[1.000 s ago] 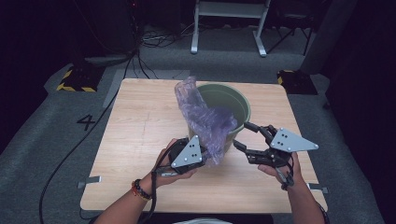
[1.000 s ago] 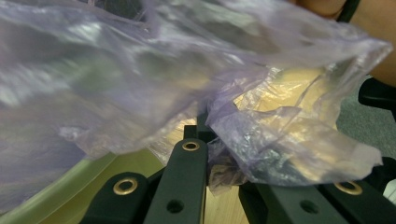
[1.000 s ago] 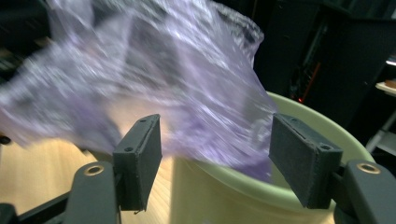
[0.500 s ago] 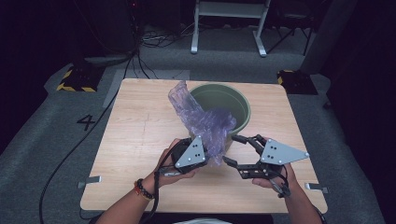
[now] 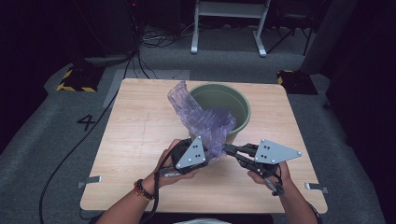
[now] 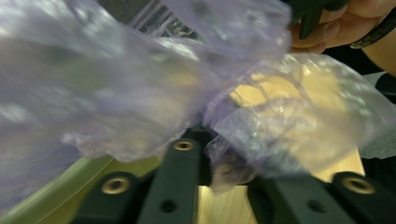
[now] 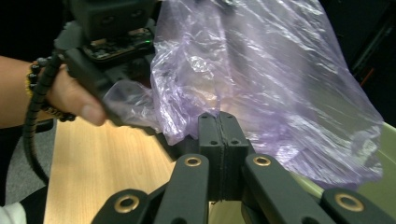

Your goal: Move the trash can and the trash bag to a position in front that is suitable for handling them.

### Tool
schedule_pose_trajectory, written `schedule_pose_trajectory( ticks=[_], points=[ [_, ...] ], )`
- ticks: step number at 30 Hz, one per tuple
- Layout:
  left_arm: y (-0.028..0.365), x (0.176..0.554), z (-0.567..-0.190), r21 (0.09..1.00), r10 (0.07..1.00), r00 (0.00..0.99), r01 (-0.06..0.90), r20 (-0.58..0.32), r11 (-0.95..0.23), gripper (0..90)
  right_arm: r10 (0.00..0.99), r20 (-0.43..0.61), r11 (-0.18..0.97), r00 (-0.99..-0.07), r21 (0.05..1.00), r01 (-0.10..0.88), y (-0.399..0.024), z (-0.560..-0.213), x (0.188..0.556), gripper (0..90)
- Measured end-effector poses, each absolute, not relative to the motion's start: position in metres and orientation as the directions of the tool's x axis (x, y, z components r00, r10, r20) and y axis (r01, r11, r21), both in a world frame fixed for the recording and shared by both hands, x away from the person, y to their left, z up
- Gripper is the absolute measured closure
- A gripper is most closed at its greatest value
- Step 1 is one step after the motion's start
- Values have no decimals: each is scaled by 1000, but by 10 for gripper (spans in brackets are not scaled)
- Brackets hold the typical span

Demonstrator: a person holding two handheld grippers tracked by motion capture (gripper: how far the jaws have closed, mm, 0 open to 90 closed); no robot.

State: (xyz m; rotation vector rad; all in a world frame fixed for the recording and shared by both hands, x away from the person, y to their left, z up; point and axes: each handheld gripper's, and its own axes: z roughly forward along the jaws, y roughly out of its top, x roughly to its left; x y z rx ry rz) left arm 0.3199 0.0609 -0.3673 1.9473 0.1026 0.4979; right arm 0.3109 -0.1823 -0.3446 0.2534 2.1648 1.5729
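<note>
Film of the purple plastic bag [image 5: 205,122], draped over the green bin [image 5: 243,106]'s near rim, looked light, limp and slippery, best taken at its edge, where both the left gripper [image 5: 205,156] and the right gripper [image 7: 218,122], its jaws having just been closing, pinched it.

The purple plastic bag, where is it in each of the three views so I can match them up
High view: the purple plastic bag hangs over the near-left rim of the green bucket, mid-table.
Left gripper view: it spreads over the upper frame, just above the jaws.
Right gripper view: it takes up the centre and right, its lower edge at the closed jaws.
Shared landmark: the green bucket's rim.
</note>
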Motion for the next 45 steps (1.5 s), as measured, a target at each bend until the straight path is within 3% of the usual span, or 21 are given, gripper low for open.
schedule_pose_trajectory(
  ticks=[5,10,14,23,32,35,40,45],
  points=[
    [67,311,-368,884,298,905,-153,305,-441,633,424,-232,315,-875,944,-98,-188,-347,313,900],
    [81,307,-369,898,359,896,-87,260,-432,299,434,-232,326,-870,941,-88,-192,-352,313,900],
    [94,302,-370,911,383,895,-60,230,-408,192,451,-217,317,-866,946,-72,-197,-353,314,900],
    [127,325,-348,964,538,835,36,115,-263,206,456,-209,320,-865,946,-60,-204,-354,315,900],
    [135,348,-336,984,535,845,79,20,-161,200,471,-208,334,-857,942,-45,-211,-360,319,890],
    [133,350,-335,981,572,819,86,31,-176,199,474,-208,338,-856,940,-41,-212,-361,319,878],
    [131,358,-332,984,534,846,107,-14,-143,211,467,-215,348,-858,936,-46,-213,-362,318,878],
    [126,356,-331,982,514,857,59,41,-177,558,464,-209,359,-861,933,-34,-215,-365,320,824]
  ],
)
